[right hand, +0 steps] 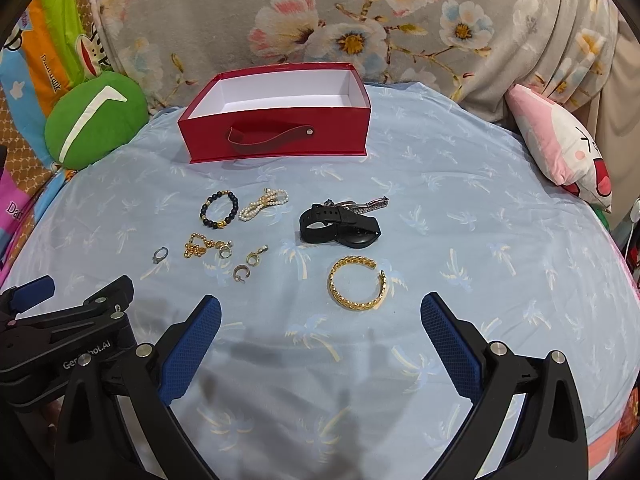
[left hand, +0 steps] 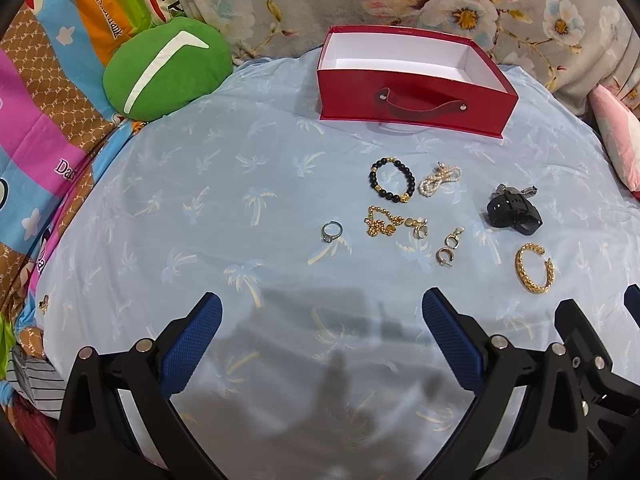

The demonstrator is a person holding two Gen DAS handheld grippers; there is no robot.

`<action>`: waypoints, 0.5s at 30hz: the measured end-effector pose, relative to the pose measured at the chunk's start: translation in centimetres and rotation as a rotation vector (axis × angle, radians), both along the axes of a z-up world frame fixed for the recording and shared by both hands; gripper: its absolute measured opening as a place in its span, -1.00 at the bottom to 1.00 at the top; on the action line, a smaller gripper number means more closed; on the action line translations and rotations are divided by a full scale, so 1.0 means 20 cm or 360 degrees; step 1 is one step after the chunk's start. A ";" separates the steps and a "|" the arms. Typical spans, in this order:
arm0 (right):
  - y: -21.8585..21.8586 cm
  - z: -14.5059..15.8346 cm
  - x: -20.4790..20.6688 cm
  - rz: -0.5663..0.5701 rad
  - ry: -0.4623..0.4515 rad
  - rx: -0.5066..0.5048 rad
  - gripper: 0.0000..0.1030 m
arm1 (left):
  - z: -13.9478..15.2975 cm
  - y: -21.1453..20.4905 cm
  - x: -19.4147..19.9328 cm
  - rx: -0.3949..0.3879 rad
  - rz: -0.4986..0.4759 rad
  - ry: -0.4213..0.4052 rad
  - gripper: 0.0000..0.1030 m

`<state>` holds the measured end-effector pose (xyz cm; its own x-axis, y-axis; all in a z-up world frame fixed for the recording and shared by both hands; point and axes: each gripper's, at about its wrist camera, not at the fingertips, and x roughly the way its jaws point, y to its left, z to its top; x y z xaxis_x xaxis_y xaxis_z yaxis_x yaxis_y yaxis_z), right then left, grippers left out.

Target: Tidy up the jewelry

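An open red box (left hand: 412, 114) (right hand: 276, 142) with a white empty inside stands at the back of a light blue cloth. In front of it lie a black bead bracelet (left hand: 391, 180) (right hand: 219, 208), a pearl string (left hand: 439, 180) (right hand: 264, 204), a gold chain (left hand: 380, 222) (right hand: 198, 246), a silver ring (left hand: 331, 232) (right hand: 160, 255), small earrings (left hand: 448, 246) (right hand: 250, 263), a black watch (left hand: 514, 214) (right hand: 340, 224) and a gold bangle (left hand: 535, 268) (right hand: 357, 283). My left gripper (left hand: 322, 312) is open and empty, short of the jewelry. My right gripper (right hand: 320, 312) is open and empty, just before the bangle.
A green round cushion (left hand: 166, 68) (right hand: 94, 120) lies at the back left. A pink pillow (right hand: 560, 148) lies at the right. A floral blanket (right hand: 360, 20) rises behind the box. The left gripper's body (right hand: 60, 328) shows at the right wrist view's left edge.
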<state>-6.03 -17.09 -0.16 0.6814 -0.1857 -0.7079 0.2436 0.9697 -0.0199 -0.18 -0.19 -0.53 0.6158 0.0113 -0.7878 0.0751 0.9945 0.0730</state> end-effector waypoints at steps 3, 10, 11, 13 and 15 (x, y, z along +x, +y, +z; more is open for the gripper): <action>0.00 0.00 0.00 0.0000 0.0001 0.0001 0.90 | -0.01 0.00 0.00 0.0000 0.0002 0.0001 0.90; 0.00 0.00 0.00 0.0001 0.0002 0.0005 0.90 | -0.01 0.00 0.00 0.0004 0.0001 0.0003 0.90; 0.00 0.00 0.00 0.0000 0.0002 0.0004 0.90 | -0.01 0.01 0.00 0.0002 0.0001 0.0005 0.90; 0.00 0.00 0.00 0.0000 0.0002 0.0005 0.90 | -0.02 0.01 0.00 0.0002 0.0003 0.0004 0.90; 0.00 0.00 0.00 0.0001 0.0002 0.0007 0.90 | -0.02 0.01 0.00 0.0003 0.0004 0.0003 0.90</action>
